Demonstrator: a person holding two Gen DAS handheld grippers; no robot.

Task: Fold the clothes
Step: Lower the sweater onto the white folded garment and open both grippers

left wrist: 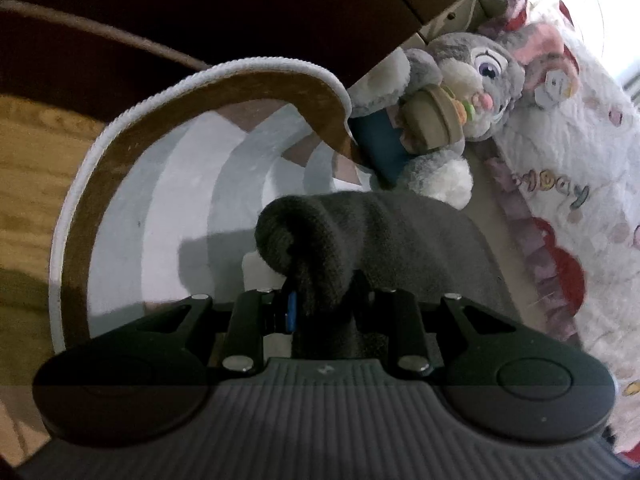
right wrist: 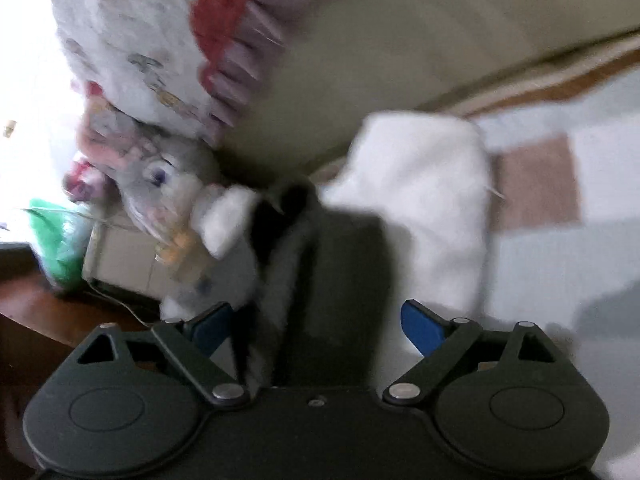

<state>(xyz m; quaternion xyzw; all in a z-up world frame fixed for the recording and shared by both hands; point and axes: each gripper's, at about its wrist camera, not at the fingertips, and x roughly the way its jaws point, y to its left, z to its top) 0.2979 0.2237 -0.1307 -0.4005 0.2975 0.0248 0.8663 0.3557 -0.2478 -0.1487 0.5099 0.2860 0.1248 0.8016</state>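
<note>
A dark grey fleece garment (left wrist: 400, 248) lies on the patterned blanket (left wrist: 168, 208), one edge rolled up into a bunch. My left gripper (left wrist: 320, 308) is shut on that bunched edge, its fingertips buried in the fabric. In the blurred right wrist view the same dark garment (right wrist: 320, 272) stands folded between the spread blue-padded fingers (right wrist: 420, 324) of my right gripper (right wrist: 316, 320), which is open. A white fluffy cloth (right wrist: 424, 184) lies just beyond it on the blanket.
A grey plush rabbit (left wrist: 460, 92) lies at the blanket's far edge beside a white printed pillow with red and pink frills (left wrist: 568, 208). Wooden floor (left wrist: 28, 168) shows left of the blanket's brown border. A green bag (right wrist: 56, 236) sits at far left.
</note>
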